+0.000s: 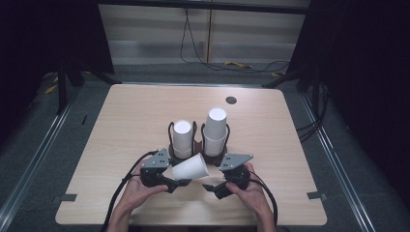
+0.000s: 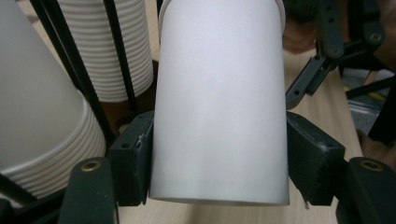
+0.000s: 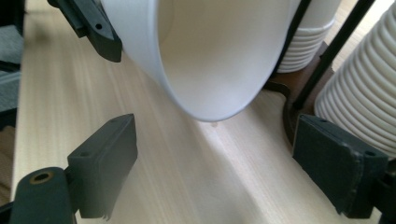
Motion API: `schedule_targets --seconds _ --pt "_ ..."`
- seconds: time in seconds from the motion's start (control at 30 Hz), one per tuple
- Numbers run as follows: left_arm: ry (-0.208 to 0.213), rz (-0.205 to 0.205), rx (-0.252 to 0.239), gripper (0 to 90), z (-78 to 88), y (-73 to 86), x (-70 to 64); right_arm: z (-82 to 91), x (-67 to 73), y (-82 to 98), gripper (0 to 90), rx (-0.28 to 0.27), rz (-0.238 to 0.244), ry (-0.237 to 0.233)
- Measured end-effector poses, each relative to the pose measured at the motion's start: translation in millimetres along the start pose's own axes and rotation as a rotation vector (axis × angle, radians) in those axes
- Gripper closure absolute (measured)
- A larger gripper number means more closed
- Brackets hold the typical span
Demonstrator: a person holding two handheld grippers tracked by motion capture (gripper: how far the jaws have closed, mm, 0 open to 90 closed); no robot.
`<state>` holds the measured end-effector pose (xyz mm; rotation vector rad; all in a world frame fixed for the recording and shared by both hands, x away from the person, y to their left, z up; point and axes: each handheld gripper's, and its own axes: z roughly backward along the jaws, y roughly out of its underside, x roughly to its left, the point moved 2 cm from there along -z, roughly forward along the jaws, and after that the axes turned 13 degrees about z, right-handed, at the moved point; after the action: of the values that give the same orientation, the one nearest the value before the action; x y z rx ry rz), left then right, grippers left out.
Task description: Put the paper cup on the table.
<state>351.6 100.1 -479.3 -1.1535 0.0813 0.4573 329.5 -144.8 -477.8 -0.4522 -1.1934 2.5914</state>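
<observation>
A single white paper cup (image 1: pixel 190 169) lies tilted on its side just above the table, and my left gripper (image 1: pixel 180 182) is shut on it. In the left gripper view both black pads (image 2: pixel 135 158) press on the cup's (image 2: pixel 219 102) sides near its base. My right gripper (image 1: pixel 209 187) stands open just right of the cup. In the right gripper view the cup's open mouth (image 3: pixel 210 51) faces me, above and beyond my wide-apart right gripper (image 3: pixel 219 163), with nothing between the fingers.
Two stacks of white cups, left (image 1: pixel 182 137) and right (image 1: pixel 215 130), stand upside down in a dark wire holder (image 1: pixel 198 140) just behind the grippers. The light wooden table (image 1: pixel 125 121) has a small dark round hole (image 1: pixel 231 100) near its far edge.
</observation>
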Motion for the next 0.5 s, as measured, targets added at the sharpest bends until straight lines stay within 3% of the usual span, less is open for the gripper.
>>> schedule_targets --seconds 0.2,0.5 --pt "-0.014 -0.023 0.001 32.7 -0.1 3.7 -0.1 2.9 0.6 5.2 13.9 -0.044 -0.021 0.001" --pt "-0.002 -0.013 -0.032 32.6 -3.4 7.6 -1.7 6.6 1.8 7.3 14.0 -0.111 -0.043 0.006"
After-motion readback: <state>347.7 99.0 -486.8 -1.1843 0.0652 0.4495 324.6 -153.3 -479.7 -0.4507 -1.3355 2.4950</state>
